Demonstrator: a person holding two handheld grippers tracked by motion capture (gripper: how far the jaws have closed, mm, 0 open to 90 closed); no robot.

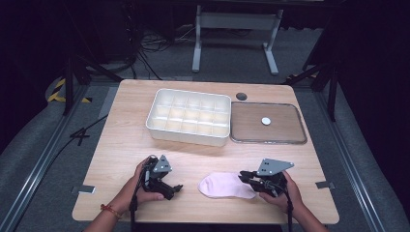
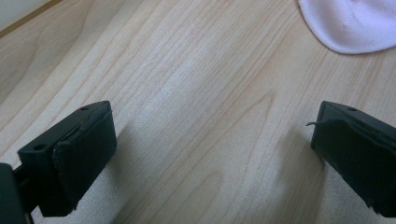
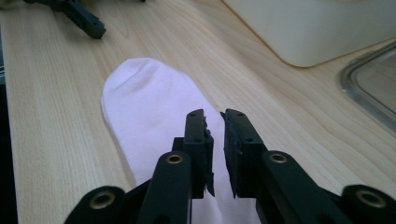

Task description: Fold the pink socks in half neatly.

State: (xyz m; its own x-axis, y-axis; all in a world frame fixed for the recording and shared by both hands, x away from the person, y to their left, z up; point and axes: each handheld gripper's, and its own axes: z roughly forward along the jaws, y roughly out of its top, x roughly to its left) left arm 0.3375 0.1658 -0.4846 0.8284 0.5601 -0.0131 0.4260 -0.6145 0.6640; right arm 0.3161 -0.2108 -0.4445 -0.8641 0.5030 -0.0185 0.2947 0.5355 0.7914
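Note:
A pale pink sock (image 1: 225,185) lies flat on the wooden table (image 1: 121,145) near its front edge, between the two hands. My right gripper (image 1: 244,176) hovers over the sock's right end; in the right gripper view its jaws (image 3: 215,116) stand almost together with a narrow gap, and the sock (image 3: 149,107) stretches away beneath them, not pinched. My left gripper (image 1: 174,189) rests left of the sock, a short way from its toe. Its jaws (image 2: 212,154) are spread wide over bare wood, with the sock's edge (image 2: 355,23) farther off.
A white box with several compartments (image 1: 188,116) stands at the table's middle back. Right of it lies a clear shallow tray (image 1: 268,141) with a small white disc (image 1: 266,121) on it. A dark round hole (image 1: 241,96) sits behind the tray.

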